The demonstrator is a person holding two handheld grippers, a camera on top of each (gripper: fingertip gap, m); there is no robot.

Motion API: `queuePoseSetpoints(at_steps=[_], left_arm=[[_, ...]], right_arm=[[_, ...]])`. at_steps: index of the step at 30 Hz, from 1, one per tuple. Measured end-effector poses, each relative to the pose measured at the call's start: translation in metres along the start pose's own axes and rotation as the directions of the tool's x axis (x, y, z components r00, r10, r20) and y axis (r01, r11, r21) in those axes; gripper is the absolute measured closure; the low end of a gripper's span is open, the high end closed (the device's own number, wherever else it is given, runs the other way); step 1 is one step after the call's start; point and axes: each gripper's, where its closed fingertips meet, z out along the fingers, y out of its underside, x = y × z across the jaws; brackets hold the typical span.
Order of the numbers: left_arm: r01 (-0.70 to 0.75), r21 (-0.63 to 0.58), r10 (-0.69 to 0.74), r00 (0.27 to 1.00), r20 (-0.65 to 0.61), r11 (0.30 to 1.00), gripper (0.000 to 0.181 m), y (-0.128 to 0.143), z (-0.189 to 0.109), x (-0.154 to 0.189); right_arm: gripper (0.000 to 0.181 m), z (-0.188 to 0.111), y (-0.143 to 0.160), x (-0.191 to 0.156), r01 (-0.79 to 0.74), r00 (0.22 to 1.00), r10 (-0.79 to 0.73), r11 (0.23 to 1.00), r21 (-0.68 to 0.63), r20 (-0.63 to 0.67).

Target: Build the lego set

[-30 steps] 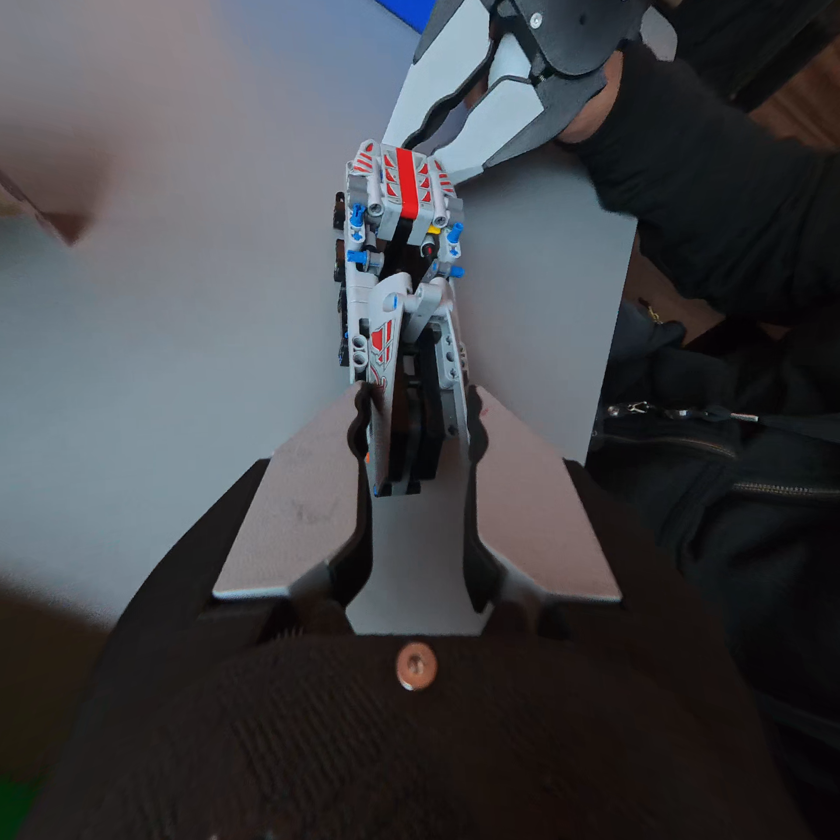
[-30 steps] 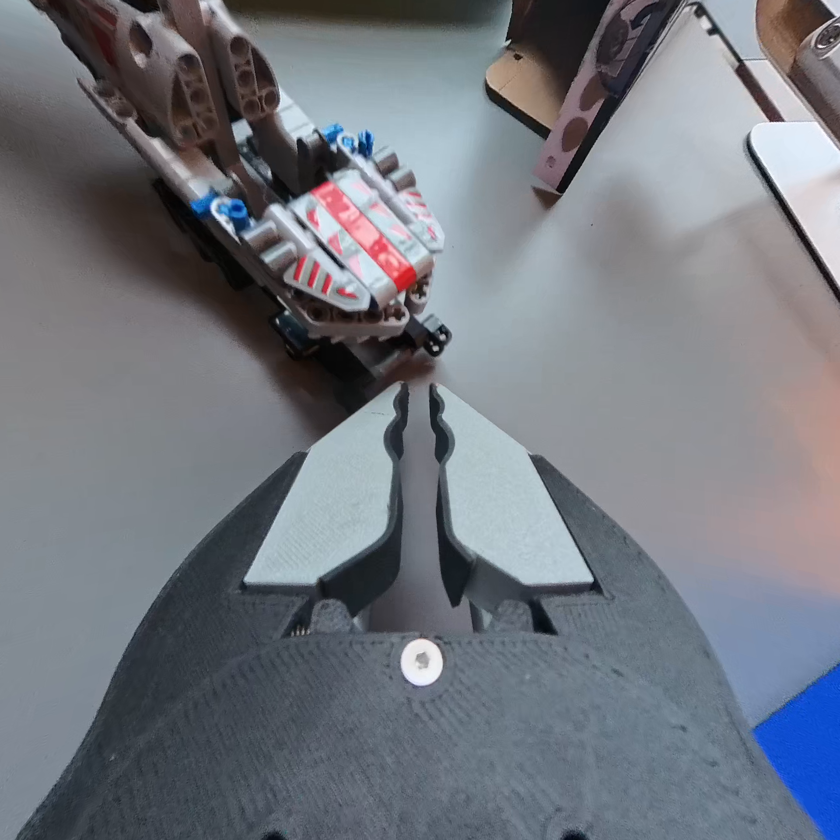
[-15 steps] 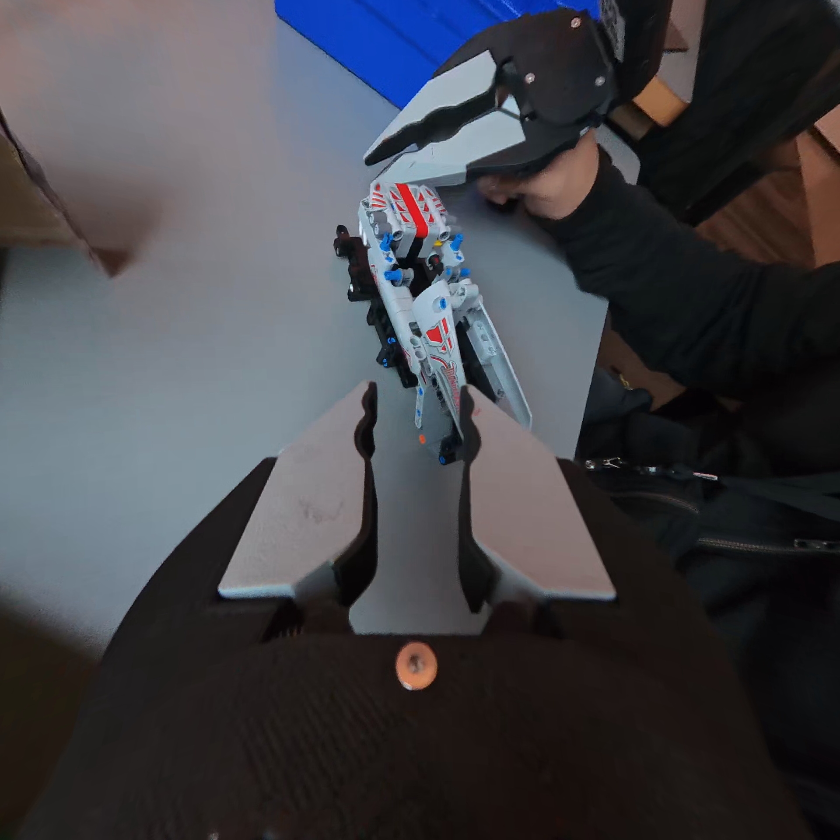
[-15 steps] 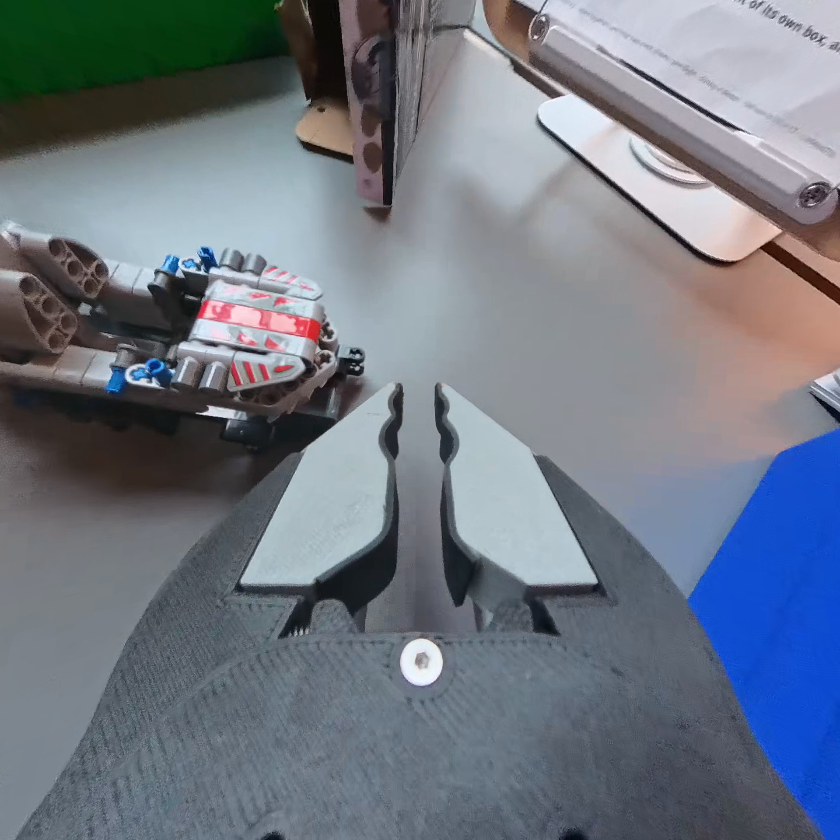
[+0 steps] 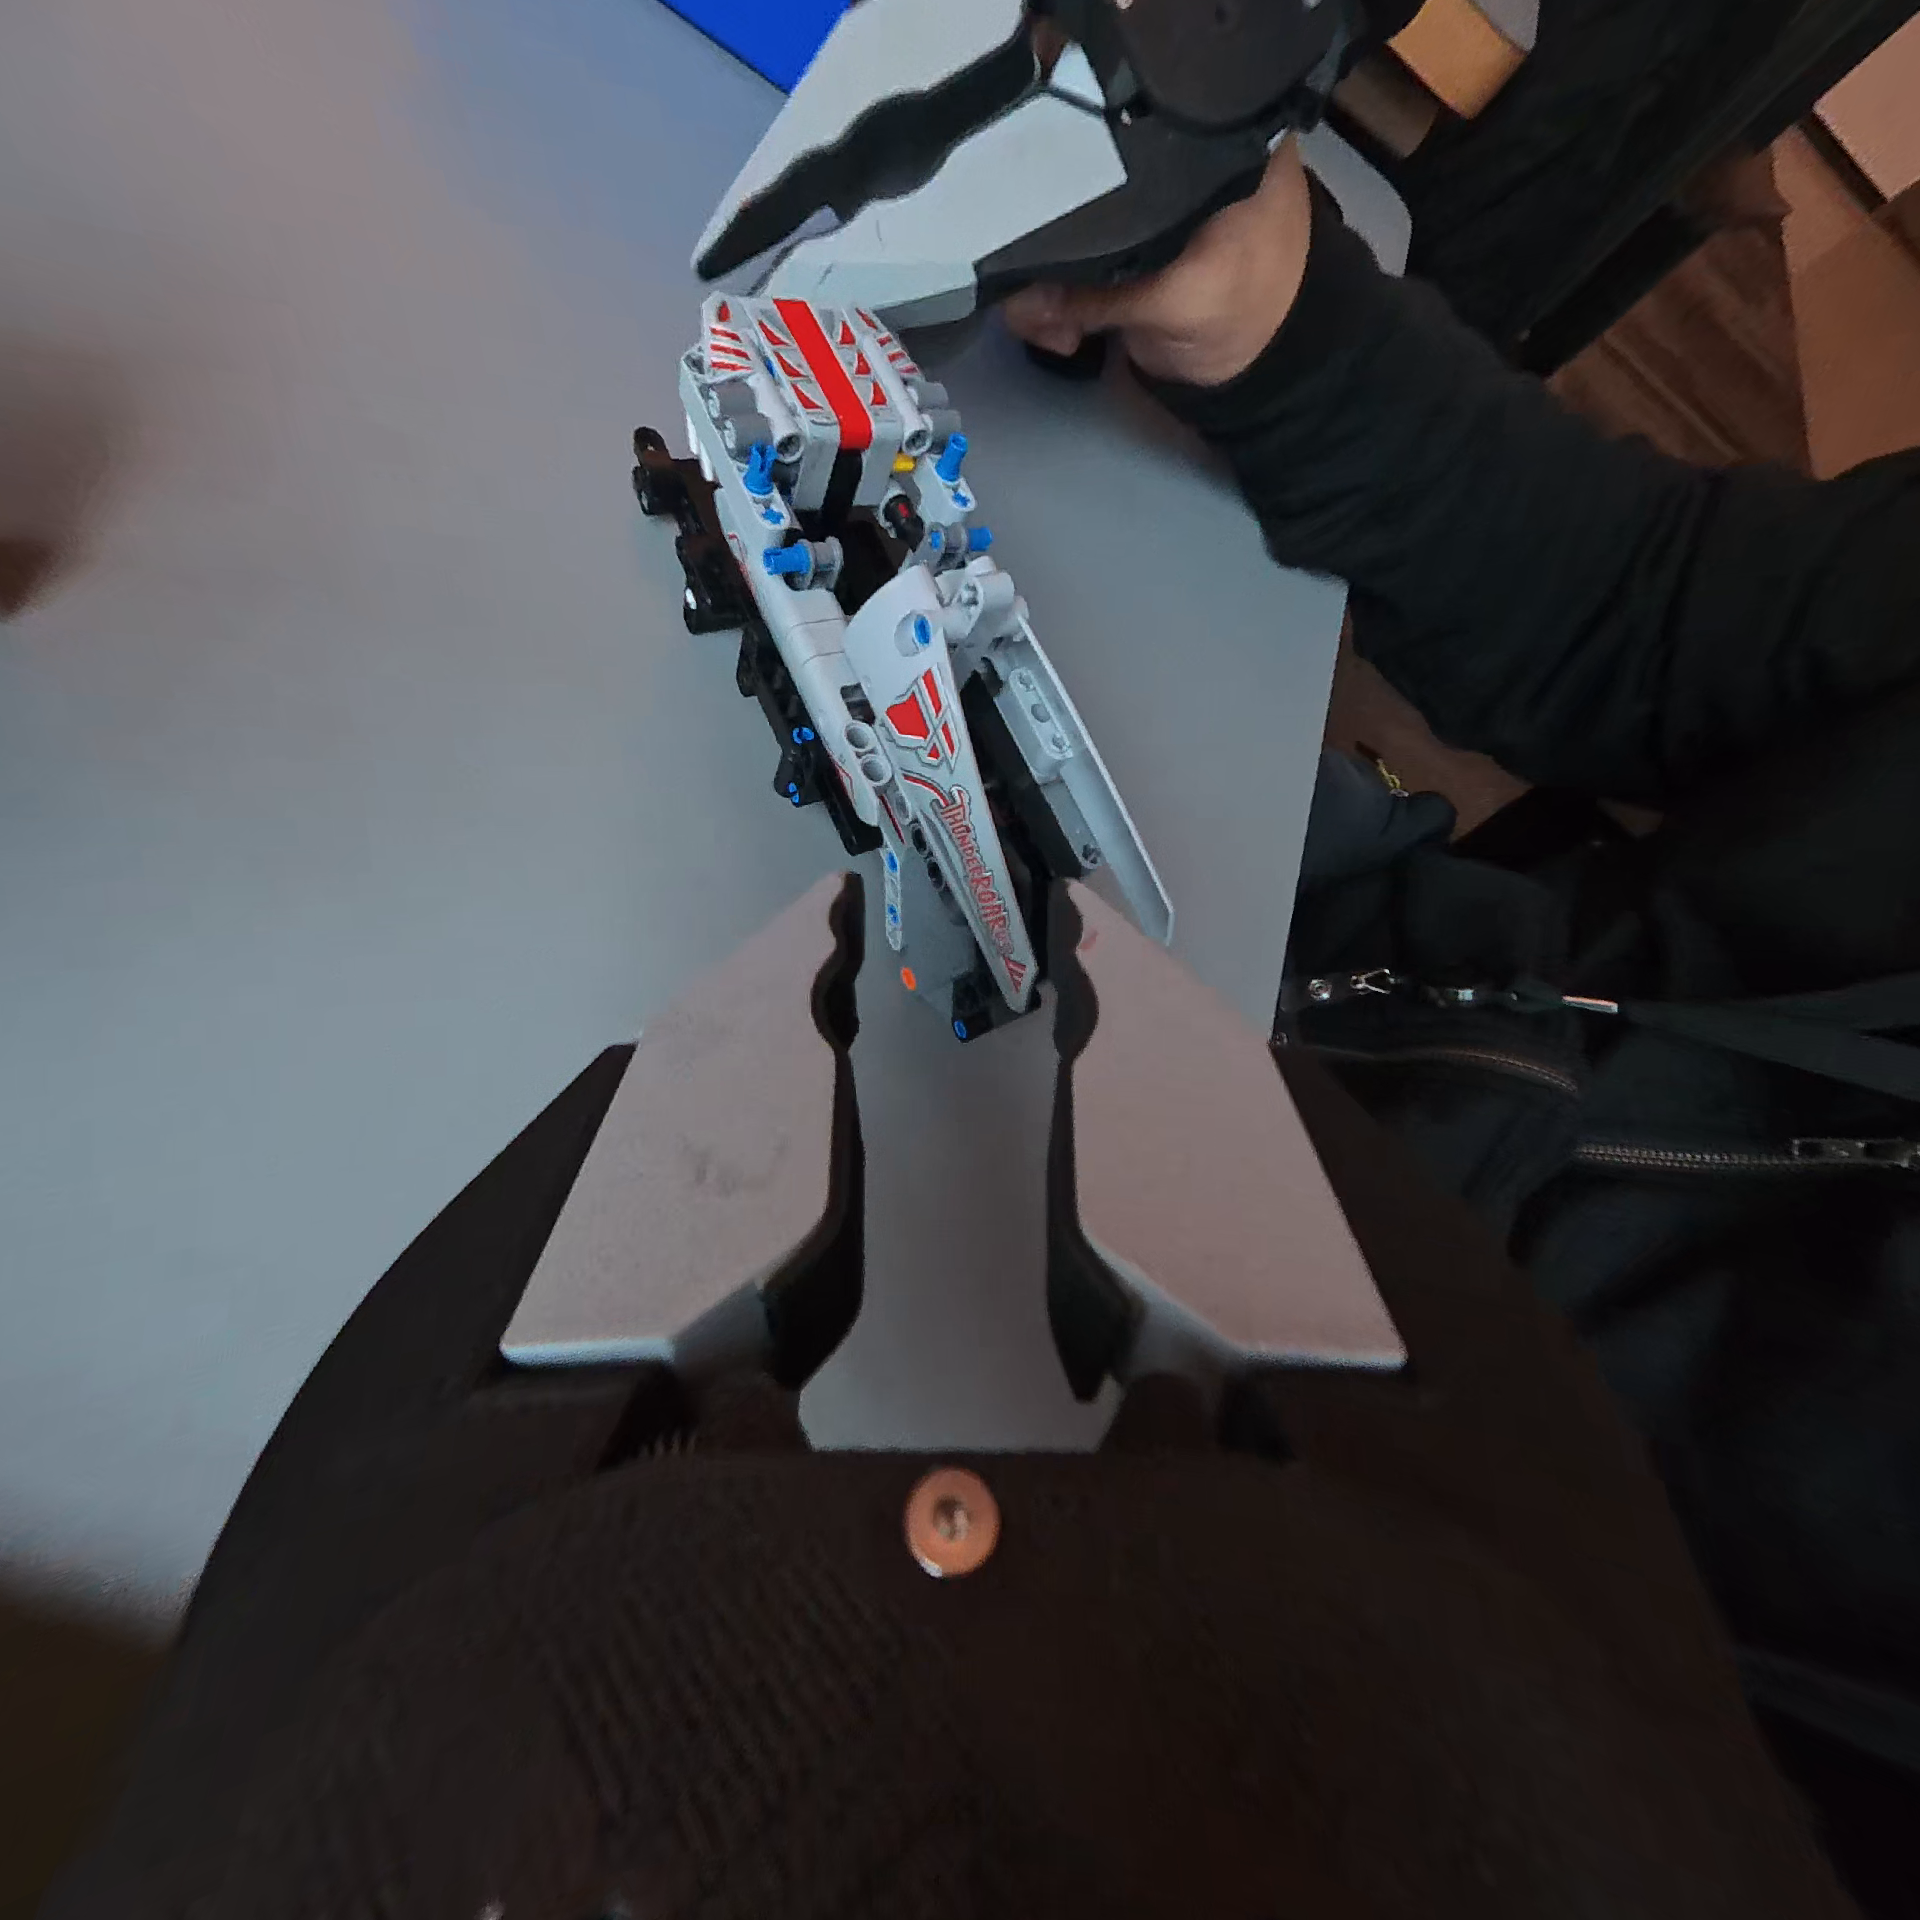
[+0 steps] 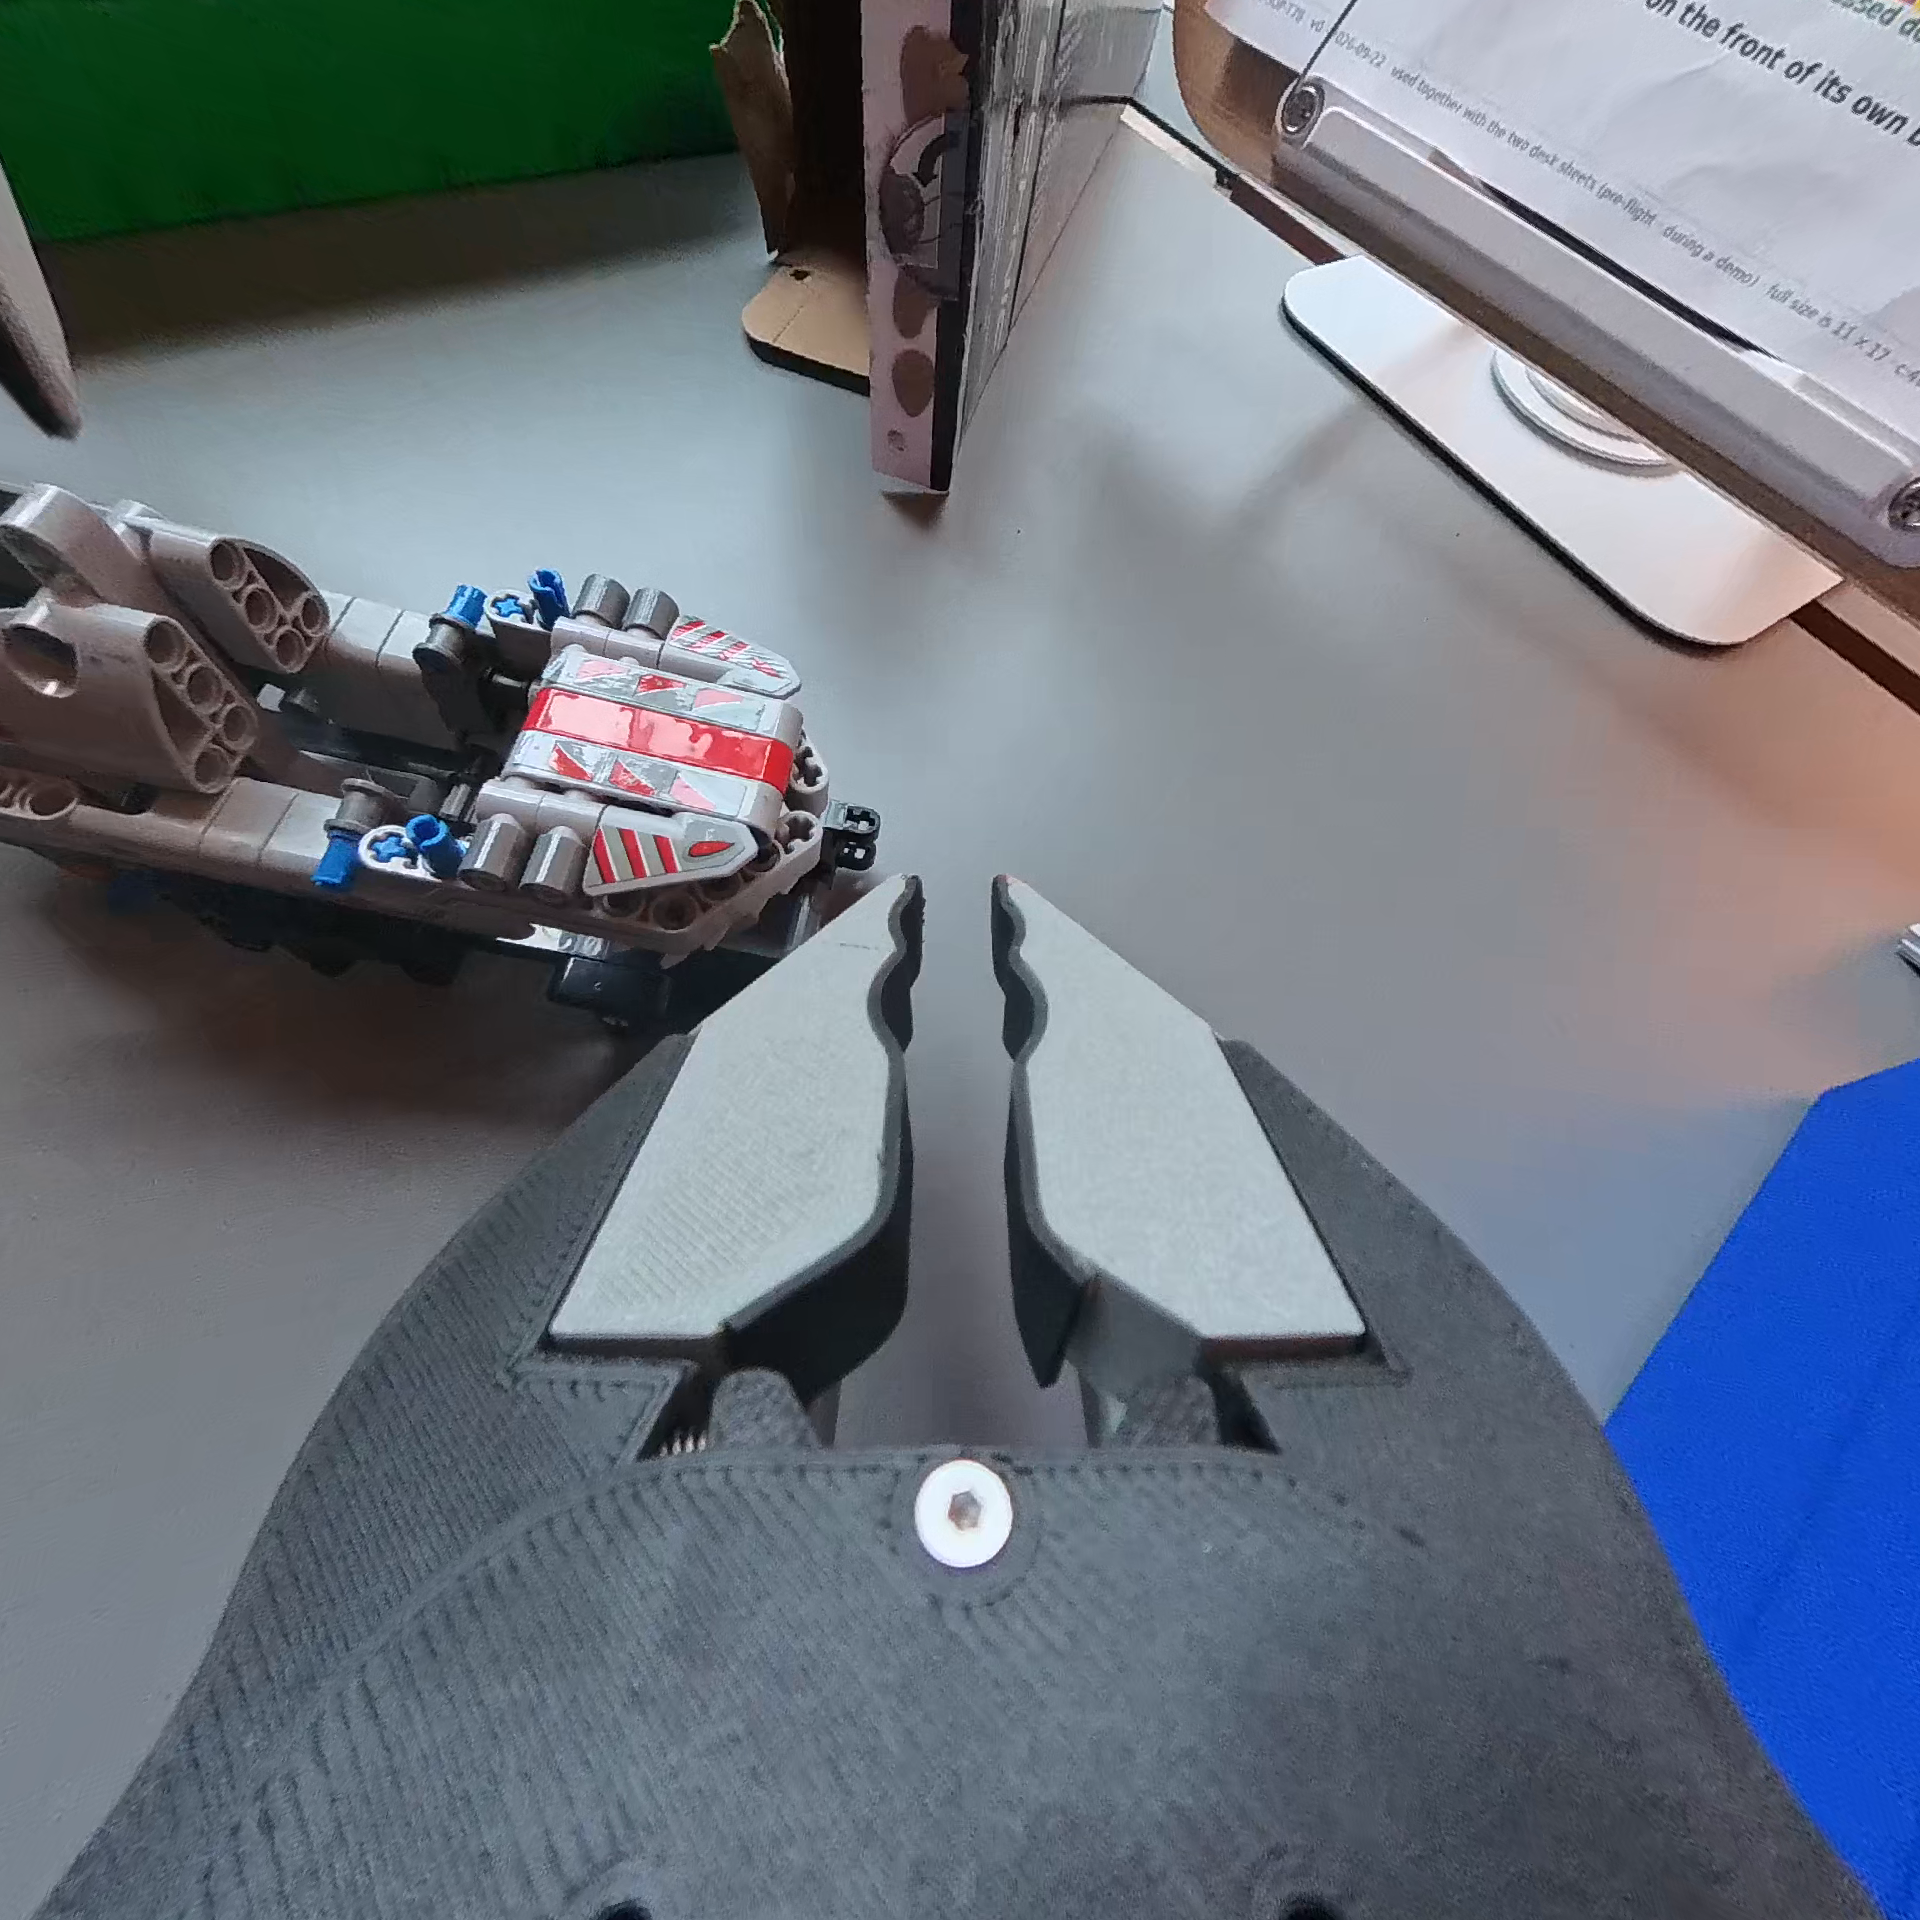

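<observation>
While the lego model (image 5: 883, 665) lies partly hidden, left tool (image 5: 951, 920) wide, right tool (image 6: 954, 904) narrow, both empty.

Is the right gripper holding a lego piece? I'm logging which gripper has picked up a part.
No, the right gripper is open with only bare table between its fingers, and the lego model lies apart to its left.

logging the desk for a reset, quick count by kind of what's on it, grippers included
lego model: 1
grippers: 2, left gripper and right gripper
cardboard box: 1
monitor stand: 1
blue mat: 1
total: 6
</observation>
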Motion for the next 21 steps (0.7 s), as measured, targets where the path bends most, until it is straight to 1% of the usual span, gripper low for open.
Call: queuePoseSetpoints(at_steps=[3, 6, 9, 10, 11, 14, 17, 19, 21], left_arm=[[-0.016, -0.031, 0.014, 0.998, -0.060, 0.999, 0.157, 0.004, 0.007, 0.011], [-0.041, -0.029, 0.037, 0.989, -0.145, 0.999, 0.157, 0.004, 0.012, 0.027], [-0.077, 0.018, 0.079, 0.947, -0.312, 0.997, 0.159, -0.004, 0.017, 0.059], [-0.090, 0.028, 0.094, 0.936, -0.340, 0.996, 0.159, -0.005, 0.018, 0.065], [-0.100, 0.025, 0.103, 0.940, -0.326, 0.995, 0.159, -0.005, 0.021, 0.064], [-0.107, -0.036, 0.096, 0.968, -0.230, 0.994, 0.159, 0.004, 0.024, 0.046], [-0.115, -0.080, 0.098, 0.977, -0.188, 0.990, 0.161, 0.013, 0.024, 0.035], [-0.137, -0.137, 0.109, 0.975, -0.191, 0.981, 0.164, 0.026, 0.028, 0.033], [-0.160, -0.197, 0.119, 0.972, -0.204, 0.967, 0.165, 0.040, 0.036, 0.032]], right_arm=[[0.172, -0.002, -0.004, -0.002, 0.003, 1.000, -0.003, 1.000, 0.021, 0.008], [0.169, 0.000, -0.003, -0.006, -0.022, 0.999, 0.021, 0.999, 0.023, 0.044], [0.164, 0.003, 0.003, -0.006, -0.030, 0.999, 0.031, 0.999, -0.013, 0.044], [0.164, 0.003, 0.002, -0.004, -0.023, 0.999, 0.023, 1.000, -0.009, 0.028], [0.164, 0.001, 0.001, -0.002, -0.019, 1.000, 0.019, 1.000, -0.001, 0.013], [0.164, -0.003, -0.004, 0.002, -0.033, 0.999, 0.033, 0.999, 0.034, 0.001], [0.164, -0.013, -0.011, 0.003, -0.060, 0.998, 0.062, 0.993, 0.101, -0.014], [0.165, -0.023, -0.019, -0.002, -0.082, 0.996, 0.085, 0.982, 0.170, -0.008], [0.166, -0.032, -0.025, -0.013, -0.075, 0.997, 0.076, 0.974, 0.212, 0.002]])
